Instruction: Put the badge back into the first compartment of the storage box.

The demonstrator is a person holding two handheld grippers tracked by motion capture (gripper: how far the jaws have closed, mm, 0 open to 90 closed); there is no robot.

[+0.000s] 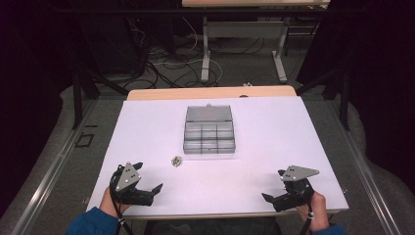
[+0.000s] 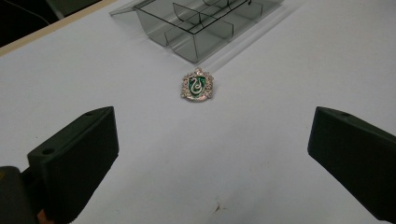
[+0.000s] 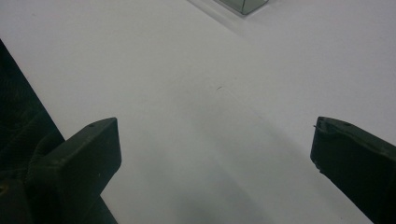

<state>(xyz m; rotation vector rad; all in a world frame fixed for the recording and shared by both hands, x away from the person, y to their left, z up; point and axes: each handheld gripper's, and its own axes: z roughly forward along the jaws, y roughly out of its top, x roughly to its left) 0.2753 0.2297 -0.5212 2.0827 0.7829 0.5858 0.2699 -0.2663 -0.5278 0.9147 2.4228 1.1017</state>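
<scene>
Badge (image 2: 197, 85) flat on bench (image 1: 274, 142), just before open box (image 1: 209, 130). Left gripper (image 1: 149, 177) & right gripper (image 1: 275, 185) both wide open, empty. Prob. light, stiff, thin; best pinched at edges.

Overall light: dim, dark surroundings.
Table (image 1: 274, 132): brightest surface, evenly lit.
Shadows: soft, spreading between and ahead of the right gripper (image 3: 212, 163) jaws.
Focus: jaws slightly soft; high view grainy.
</scene>
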